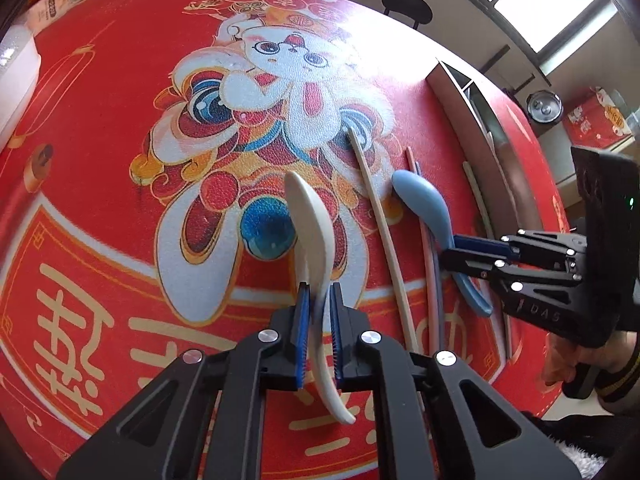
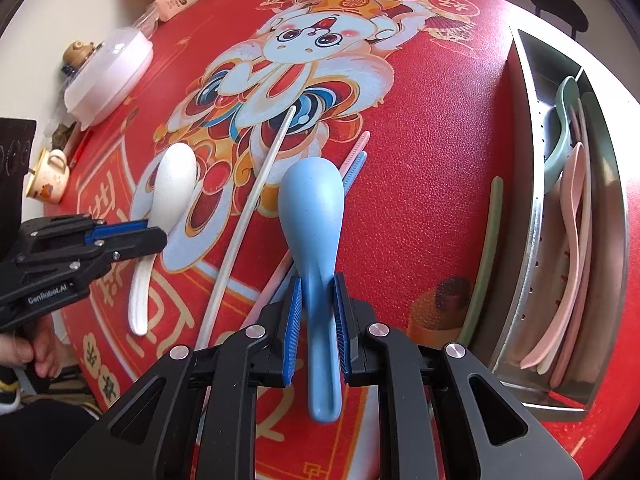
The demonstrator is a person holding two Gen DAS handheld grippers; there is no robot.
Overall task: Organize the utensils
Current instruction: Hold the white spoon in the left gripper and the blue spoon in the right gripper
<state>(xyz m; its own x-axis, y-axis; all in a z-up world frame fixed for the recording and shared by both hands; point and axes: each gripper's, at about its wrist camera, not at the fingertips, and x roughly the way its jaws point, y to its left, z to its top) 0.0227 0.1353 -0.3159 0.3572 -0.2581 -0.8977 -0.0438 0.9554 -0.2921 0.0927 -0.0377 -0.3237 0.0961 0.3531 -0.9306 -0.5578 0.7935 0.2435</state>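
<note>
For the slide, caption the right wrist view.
Right tongs grip blue spoon; left tongs hold white spoon; steel tray waits alongside.

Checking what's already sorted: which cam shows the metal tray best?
Right wrist view: the metal tray sits open at right, spoons and chopsticks visible inside. Left wrist view catches only its near wall edge-on at the table edge, contents hidden.

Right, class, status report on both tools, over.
Left tool shut on white spoon. Right tool shut on blue spoon. Chopsticks loose between; tray unobstructed.
</note>
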